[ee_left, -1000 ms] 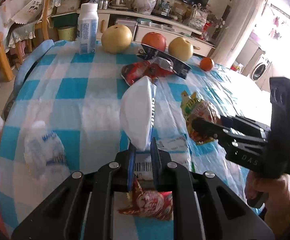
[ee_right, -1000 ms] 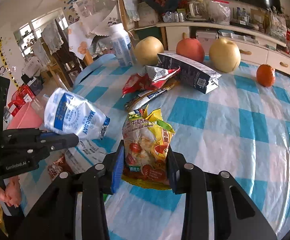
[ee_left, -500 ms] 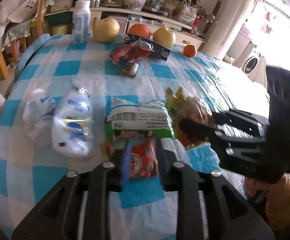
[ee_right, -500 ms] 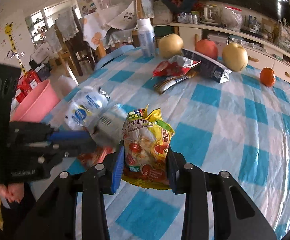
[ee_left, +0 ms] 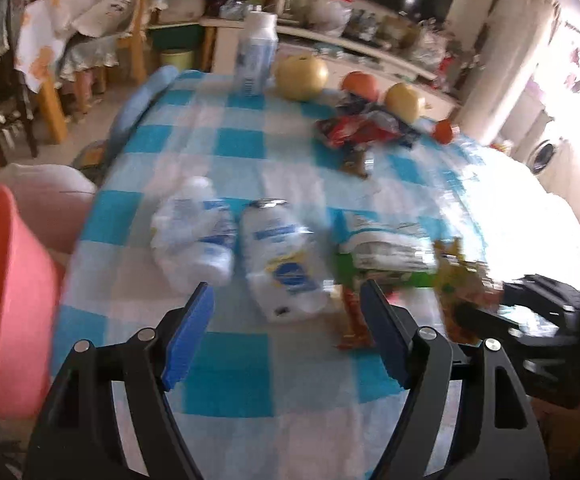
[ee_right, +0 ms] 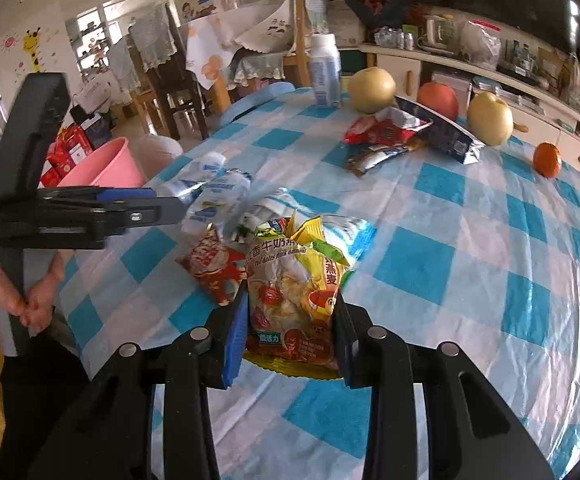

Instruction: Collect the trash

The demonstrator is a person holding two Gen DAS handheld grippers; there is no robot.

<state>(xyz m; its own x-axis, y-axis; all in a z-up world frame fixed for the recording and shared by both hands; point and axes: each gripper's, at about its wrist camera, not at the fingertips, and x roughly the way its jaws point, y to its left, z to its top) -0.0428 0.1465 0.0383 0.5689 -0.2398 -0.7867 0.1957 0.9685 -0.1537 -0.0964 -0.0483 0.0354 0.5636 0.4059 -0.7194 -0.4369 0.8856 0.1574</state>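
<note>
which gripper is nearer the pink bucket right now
Left. The left gripper hangs open just beside the pink bucket at the table edge. The right gripper is farther along the table, jaws shut on the yellow snack bag.

Bright daylight — left view motion-blurred, right-edge glare, fisheye-bent edges

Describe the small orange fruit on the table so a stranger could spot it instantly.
Start at the blue-and-white checked tablecloth and follow the far row of fruit to its right end. Beyond the yellow pear sits the small orange fruit, alone: the smallest, the only orange one.
</note>
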